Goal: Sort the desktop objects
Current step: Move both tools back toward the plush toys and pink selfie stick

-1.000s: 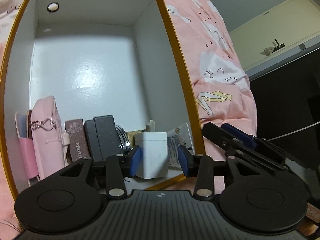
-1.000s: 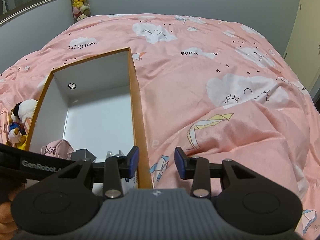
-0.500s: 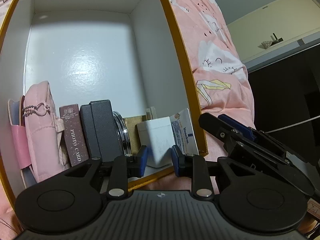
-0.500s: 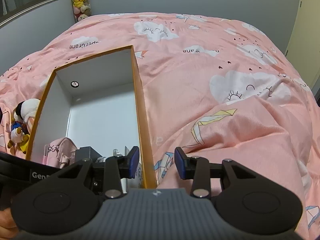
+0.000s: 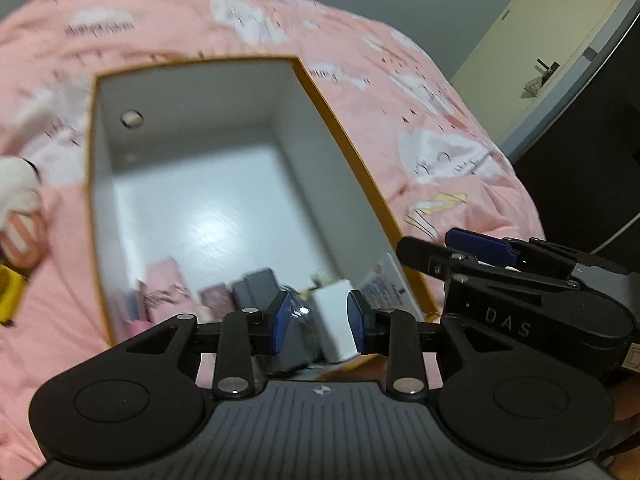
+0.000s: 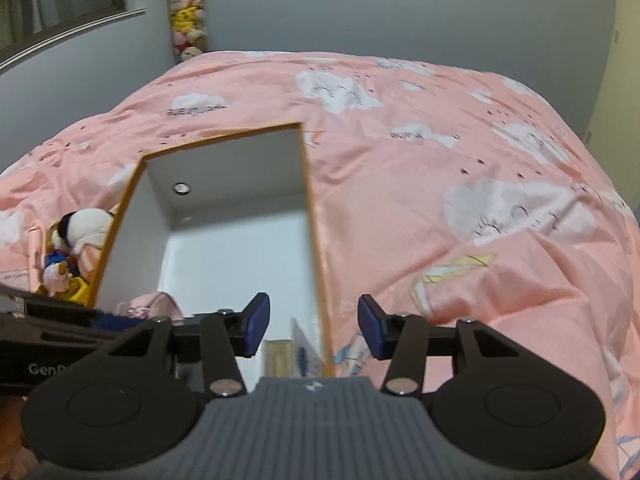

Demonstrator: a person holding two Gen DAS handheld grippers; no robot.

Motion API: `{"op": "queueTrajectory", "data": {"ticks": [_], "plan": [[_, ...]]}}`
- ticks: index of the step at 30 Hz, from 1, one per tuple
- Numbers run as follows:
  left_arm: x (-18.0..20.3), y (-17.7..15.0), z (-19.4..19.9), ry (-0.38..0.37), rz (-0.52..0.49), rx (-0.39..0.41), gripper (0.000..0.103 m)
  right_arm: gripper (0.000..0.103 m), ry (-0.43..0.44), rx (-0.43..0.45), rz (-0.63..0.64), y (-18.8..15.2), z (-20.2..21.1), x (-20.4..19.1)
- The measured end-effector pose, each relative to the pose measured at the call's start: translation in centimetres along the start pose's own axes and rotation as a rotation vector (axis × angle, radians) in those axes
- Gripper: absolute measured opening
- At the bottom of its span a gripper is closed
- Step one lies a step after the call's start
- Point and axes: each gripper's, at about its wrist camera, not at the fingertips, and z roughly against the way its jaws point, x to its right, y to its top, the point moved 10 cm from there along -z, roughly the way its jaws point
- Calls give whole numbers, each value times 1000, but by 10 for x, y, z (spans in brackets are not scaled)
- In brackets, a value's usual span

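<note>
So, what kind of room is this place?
Most likely a bedroom: a pink cloud-print duvet covers a bed, plush toys hang in the corner, and the sorting box sits on the bedding.

1. The left gripper (image 5: 316, 328) has its jaws parted, the blue pads (image 5: 279, 322) facing each other across a clear gap; nothing is clamped between them.
2. The right gripper (image 6: 312, 330) has its jaws spread wider, both blue pads visible, with nothing held.
3. In the left wrist view, the right gripper (image 5: 516, 280) sits just beside the left one, on its right and slightly ahead.
4. In the right wrist view, the left gripper's body (image 6: 60, 344) lies at the lower left; its jaws are probably hidden there.
</note>
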Motion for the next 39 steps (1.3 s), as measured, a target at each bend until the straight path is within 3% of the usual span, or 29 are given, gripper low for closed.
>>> {"op": "queueTrajectory", "data": {"ticks": [5, 10, 16, 19, 27, 30, 39], "plan": [[-22, -2, 20, 106, 23, 67, 67, 58, -4, 24, 57, 4, 3, -18], [-35, -5, 31, 90, 66, 84, 68, 67, 3, 52, 83, 8, 8, -29], [-53, 4, 43, 136, 120, 161, 75, 82, -33, 120, 59, 18, 14, -34], [-64, 9, 52, 167, 148, 195, 84, 84, -17, 113, 52, 20, 11, -42], [-104, 12, 72, 270, 197, 217, 84, 87, 67, 116, 127, 30, 0, -87], [-117, 15, 86, 367, 153, 274, 84, 89, 124, 110, 158, 30, -5, -108], [-139, 26, 123, 696, -119, 399, 84, 90, 223, 106, 269, 32, -16, -158]]}}
